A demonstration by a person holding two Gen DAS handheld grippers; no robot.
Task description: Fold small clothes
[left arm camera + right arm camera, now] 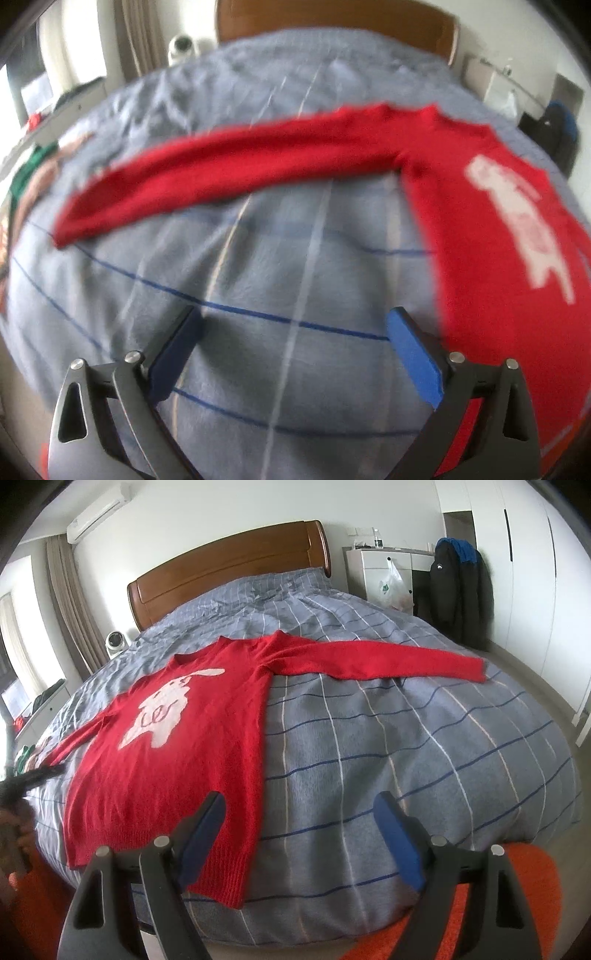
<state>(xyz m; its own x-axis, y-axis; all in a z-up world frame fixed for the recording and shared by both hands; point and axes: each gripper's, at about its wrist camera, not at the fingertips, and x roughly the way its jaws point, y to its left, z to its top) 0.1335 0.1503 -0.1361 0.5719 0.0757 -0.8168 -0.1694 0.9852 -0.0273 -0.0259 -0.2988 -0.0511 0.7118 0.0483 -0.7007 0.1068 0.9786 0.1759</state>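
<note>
A red sweater (207, 738) with a white figure on its chest lies flat, face up, on the bed, both sleeves spread out to the sides. In the left wrist view the sweater (509, 236) fills the right side and its left sleeve (221, 177) stretches across to the left; this view is blurred. My left gripper (293, 325) is open and empty above bare duvet, below that sleeve. My right gripper (299, 808) is open and empty above the bed's near edge, just right of the sweater's hem. The right sleeve (388, 659) reaches toward the bed's right side.
The bed has a grey-blue checked duvet (424, 746) and a wooden headboard (229, 568). Other clothes (26, 177) lie at the bed's left edge. An orange rug (524, 886) is on the floor. A white cabinet (384, 572) and hanging dark jackets (458, 587) stand at the right.
</note>
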